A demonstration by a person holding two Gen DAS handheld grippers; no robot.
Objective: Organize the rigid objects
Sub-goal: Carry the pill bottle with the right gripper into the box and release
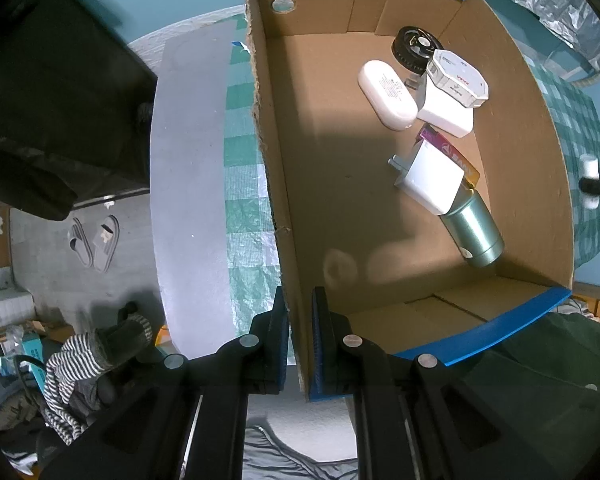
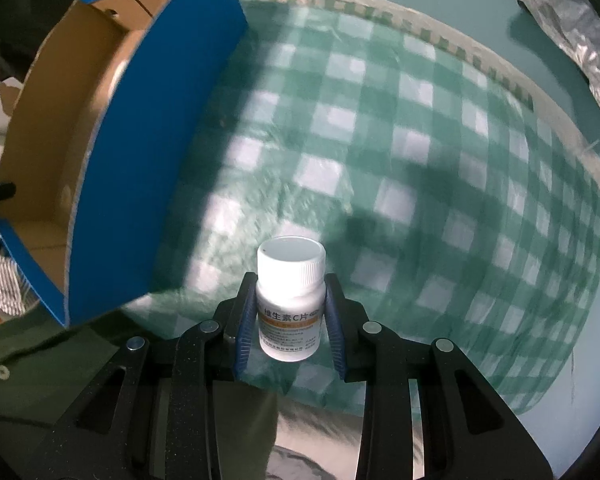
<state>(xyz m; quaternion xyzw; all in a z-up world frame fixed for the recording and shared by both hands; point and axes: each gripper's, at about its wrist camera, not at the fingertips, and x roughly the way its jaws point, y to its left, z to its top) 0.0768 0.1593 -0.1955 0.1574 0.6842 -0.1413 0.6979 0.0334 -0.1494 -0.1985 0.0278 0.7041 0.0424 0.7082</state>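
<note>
Checked green-and-white tablecloth [image 2: 420, 152] covering the work surface, with the cardboard box [image 1: 320, 160], blue outside and brown inside, standing on it. Box contents, clustered toward the far right corner: teal cylindrical can [image 1: 474, 230] lying on its side, white power adapter [image 1: 430, 178] resting partly on it, a second white adapter [image 1: 446, 110] under an octagonal white case [image 1: 460, 78], a white oval case [image 1: 386, 94] and a black round cap [image 1: 414, 50].

Left gripper [image 1: 300, 344]: fingers pressed against either face of the box's near side wall, pinching it and steadying the box.

Right gripper [image 2: 290, 312]: pads pinching a white vitamin C bottle [image 2: 290, 300] at its body, cap pointing away from the camera, carried above the cloth just right of the box. It appears in the left view at [image 1: 590, 178].

Step judged in hand: transfer of the bottle into the box. Good practice would be to clear the blue rim before descending, aim for the bare floor nearer the left gripper, away from the cluster, and release low so the bottle does not roll or topple.
</note>
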